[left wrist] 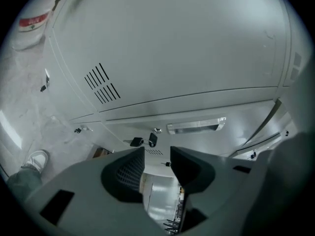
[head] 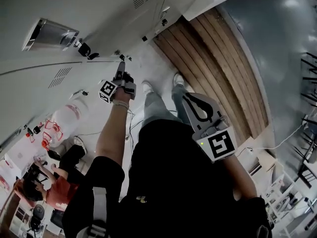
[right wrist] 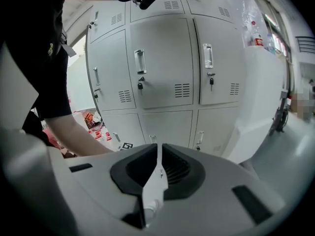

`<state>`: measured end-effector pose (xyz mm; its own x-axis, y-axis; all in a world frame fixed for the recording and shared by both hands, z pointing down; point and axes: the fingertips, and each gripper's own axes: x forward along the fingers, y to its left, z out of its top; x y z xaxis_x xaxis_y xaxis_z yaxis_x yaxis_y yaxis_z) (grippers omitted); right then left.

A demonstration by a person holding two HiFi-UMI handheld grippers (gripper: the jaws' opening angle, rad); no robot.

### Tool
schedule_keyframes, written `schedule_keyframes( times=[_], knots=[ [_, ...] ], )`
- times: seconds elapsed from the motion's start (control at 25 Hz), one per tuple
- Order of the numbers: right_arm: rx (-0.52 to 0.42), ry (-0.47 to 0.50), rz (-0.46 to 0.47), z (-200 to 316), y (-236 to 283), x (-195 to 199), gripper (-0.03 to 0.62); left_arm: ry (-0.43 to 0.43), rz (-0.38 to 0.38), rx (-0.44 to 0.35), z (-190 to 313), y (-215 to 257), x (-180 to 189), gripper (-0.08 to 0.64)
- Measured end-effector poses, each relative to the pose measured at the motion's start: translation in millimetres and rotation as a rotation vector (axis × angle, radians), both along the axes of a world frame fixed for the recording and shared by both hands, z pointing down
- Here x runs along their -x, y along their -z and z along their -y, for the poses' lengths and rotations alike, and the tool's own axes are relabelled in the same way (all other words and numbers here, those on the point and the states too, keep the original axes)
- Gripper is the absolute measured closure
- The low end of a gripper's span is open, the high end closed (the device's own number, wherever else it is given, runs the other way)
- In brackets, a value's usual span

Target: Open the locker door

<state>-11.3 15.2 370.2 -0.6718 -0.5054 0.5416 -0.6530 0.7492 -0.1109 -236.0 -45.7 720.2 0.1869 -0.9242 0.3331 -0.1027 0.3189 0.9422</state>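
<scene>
A bank of pale grey locker doors fills the left of the head view; one has a recessed metal handle with keys hanging beside it. My left gripper reaches out to the lockers at floor level. In the left gripper view its jaws stand open with nothing between them, just short of a lock with a black key under a handle. My right gripper hangs back by the person's waist, its jaws shut on nothing and facing other lockers.
Wooden planks run along the floor to the right of the person's feet. A white cylinder with a red label lies at the left. Another person crouches at the lower left. Cables and furniture crowd the right edge.
</scene>
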Motion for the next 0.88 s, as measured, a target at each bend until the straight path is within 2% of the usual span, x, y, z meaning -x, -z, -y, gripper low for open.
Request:
schedule_keyframes(
  times=[0.24, 0.52, 0.64, 0.88],
  knots=[
    [0.046, -0.087, -0.005, -12.8, -13.3, -3.3, 0.545, -0.005, -0.012, -0.017, 13.4, -14.5, -0.7, 0.402],
    [0.071, -0.166, -0.002, -22.2, -19.4, -7.8, 0.545, -0.033, 0.010, 0.029, 22.5, -31.1, 4.6, 0.402],
    [0.084, -0.183, -0.006, -25.5, -21.3, -11.3, 0.545, -0.061, 0.016, 0.033, 25.2, -32.7, 3.2, 0.409],
    [0.076, -0.169, -0.015, -24.0, -21.8, -12.8, 0.545, -0.063, 0.013, 0.042, 23.7, -33.9, -1.1, 0.413]
  ],
)
